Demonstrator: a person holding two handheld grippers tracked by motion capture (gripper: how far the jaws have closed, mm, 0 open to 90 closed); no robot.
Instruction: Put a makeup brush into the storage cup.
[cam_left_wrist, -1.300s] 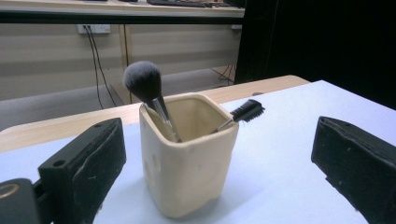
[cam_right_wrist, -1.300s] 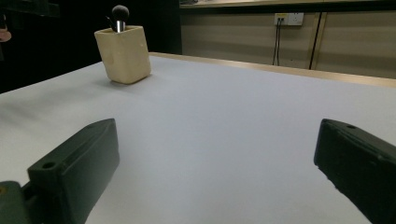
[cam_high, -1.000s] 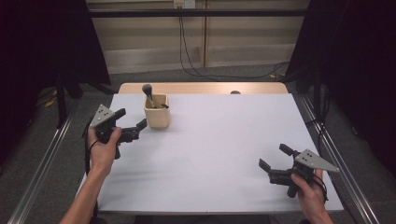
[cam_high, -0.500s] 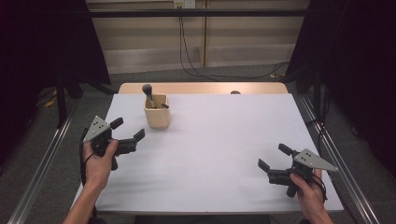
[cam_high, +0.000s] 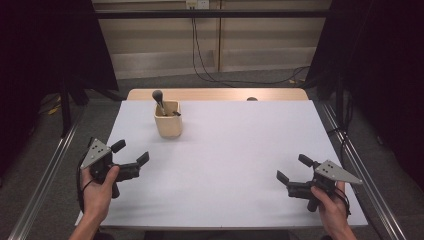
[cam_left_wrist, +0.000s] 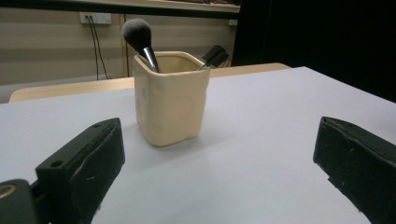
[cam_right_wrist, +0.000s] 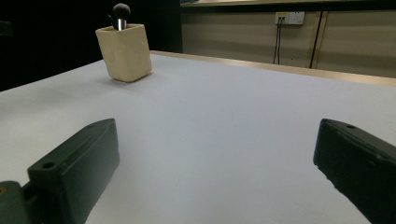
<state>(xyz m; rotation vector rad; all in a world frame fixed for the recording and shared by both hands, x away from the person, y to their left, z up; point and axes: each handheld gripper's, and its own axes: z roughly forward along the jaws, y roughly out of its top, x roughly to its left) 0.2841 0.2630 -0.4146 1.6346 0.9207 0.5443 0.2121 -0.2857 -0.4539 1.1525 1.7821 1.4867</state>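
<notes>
left gripper (cam_high: 131, 154) has drawn back from the cup (cam_high: 167, 119), jaws apart and empty. brush (cam_high: 159, 98) stands in the cup at the table's far left; placing looks done. right gripper (cam_high: 296, 170) open too.

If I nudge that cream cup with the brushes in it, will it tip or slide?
The cream cup looks squarish with a flat, wide base, so a low push would probably slide it on the smooth white table. The round-headed brush leans out above the rim, so a high push might tip it. Its slightly uneven walls hint at something soft.
</notes>
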